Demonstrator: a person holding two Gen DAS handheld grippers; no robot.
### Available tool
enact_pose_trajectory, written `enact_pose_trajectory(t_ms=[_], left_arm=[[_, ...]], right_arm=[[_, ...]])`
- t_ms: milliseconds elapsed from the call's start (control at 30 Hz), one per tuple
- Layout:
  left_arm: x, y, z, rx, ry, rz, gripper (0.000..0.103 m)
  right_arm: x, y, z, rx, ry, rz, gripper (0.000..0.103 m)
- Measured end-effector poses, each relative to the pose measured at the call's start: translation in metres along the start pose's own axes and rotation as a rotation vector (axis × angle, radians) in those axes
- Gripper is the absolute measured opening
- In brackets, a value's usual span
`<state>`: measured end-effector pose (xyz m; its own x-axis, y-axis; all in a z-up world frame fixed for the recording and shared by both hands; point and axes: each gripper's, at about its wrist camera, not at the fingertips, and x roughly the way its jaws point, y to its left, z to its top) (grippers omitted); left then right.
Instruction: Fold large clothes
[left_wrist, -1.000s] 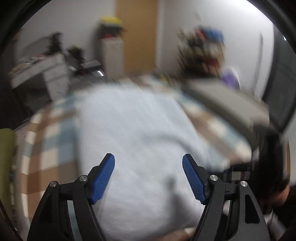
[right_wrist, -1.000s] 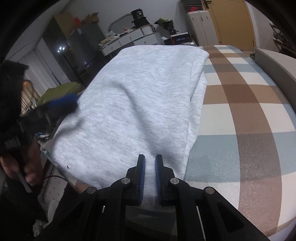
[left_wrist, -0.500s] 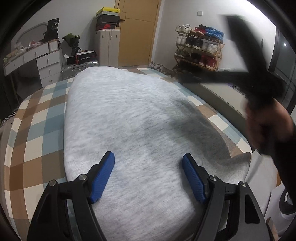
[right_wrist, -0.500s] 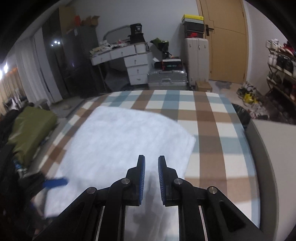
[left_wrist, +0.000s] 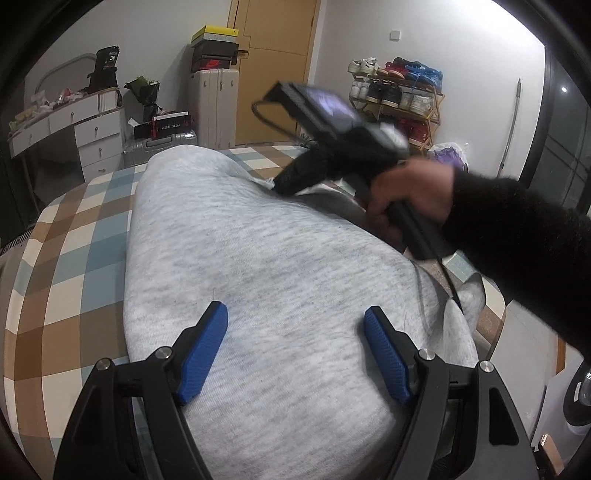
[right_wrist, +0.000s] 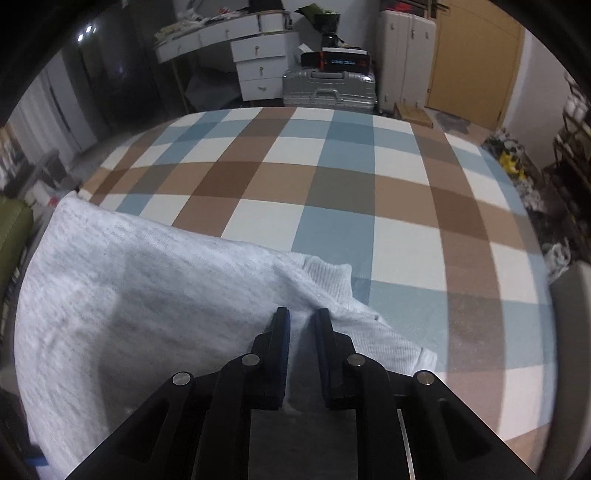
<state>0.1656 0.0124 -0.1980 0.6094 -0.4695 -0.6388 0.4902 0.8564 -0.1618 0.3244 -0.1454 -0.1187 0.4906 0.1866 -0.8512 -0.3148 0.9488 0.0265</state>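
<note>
Sweatshirt (left_wrist: 266, 266), pale grey and already folded over, lies across my checked bedspread (left_wrist: 70, 236) near its edge. My left tongs (left_wrist: 295, 354) hover low over the near end of it, blue pads (left_wrist: 203, 350) spread wide with cloth below them and nothing between them. My right tongs (right_wrist: 302, 332) sit at the far side of the cloth, by a ribbed cuff (right_wrist: 328, 275) that pokes out onto the bedspread. Their jaws have just been opening slightly; only a narrow gap shows, grey fabric beneath it, and I cannot tell whether they pinch it. My right hand (left_wrist: 410, 195) grips their handle.
</note>
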Motion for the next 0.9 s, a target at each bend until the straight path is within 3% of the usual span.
enact_pose_trajectory(t_ms=[33, 133, 233, 333, 433, 567, 700, 800, 900], left_arm=[[0.0, 0.0, 0.0, -0.001, -0.002, -0.001, 0.071], [0.0, 0.002, -0.002, -0.006, -0.012, -0.007, 0.071], [0.0, 0.002, -0.003, -0.008, -0.019, -0.004, 0.071], [-0.001, 0.003, -0.004, -0.011, -0.023, -0.008, 0.071], [0.0, 0.01, -0.003, -0.054, -0.028, -0.01, 0.071], [0.002, 0.009, -0.002, -0.05, -0.022, -0.007, 0.071], [0.001, 0.005, -0.003, -0.03, -0.012, -0.004, 0.071], [0.0, 0.006, -0.004, -0.035, -0.019, -0.01, 0.071], [0.0, 0.005, -0.004, -0.04, -0.022, -0.009, 0.071]], right_arm=[[-0.012, 0.001, 0.005, -0.005, 0.001, 0.002, 0.015], [-0.062, 0.009, 0.017, 0.023, -0.136, 0.181, 0.015], [-0.082, 0.044, 0.03, -0.05, -0.13, 0.305, 0.015], [-0.056, 0.08, 0.037, -0.13, -0.03, 0.278, 0.015], [0.002, 0.099, 0.032, -0.149, 0.114, 0.236, 0.009], [0.02, 0.093, 0.03, -0.079, 0.08, 0.224, 0.008], [-0.009, 0.099, 0.027, -0.159, 0.031, 0.15, 0.01], [-0.06, 0.073, 0.017, -0.087, -0.021, 0.254, 0.014], [-0.099, 0.062, -0.001, -0.11, -0.069, 0.285, 0.014]])
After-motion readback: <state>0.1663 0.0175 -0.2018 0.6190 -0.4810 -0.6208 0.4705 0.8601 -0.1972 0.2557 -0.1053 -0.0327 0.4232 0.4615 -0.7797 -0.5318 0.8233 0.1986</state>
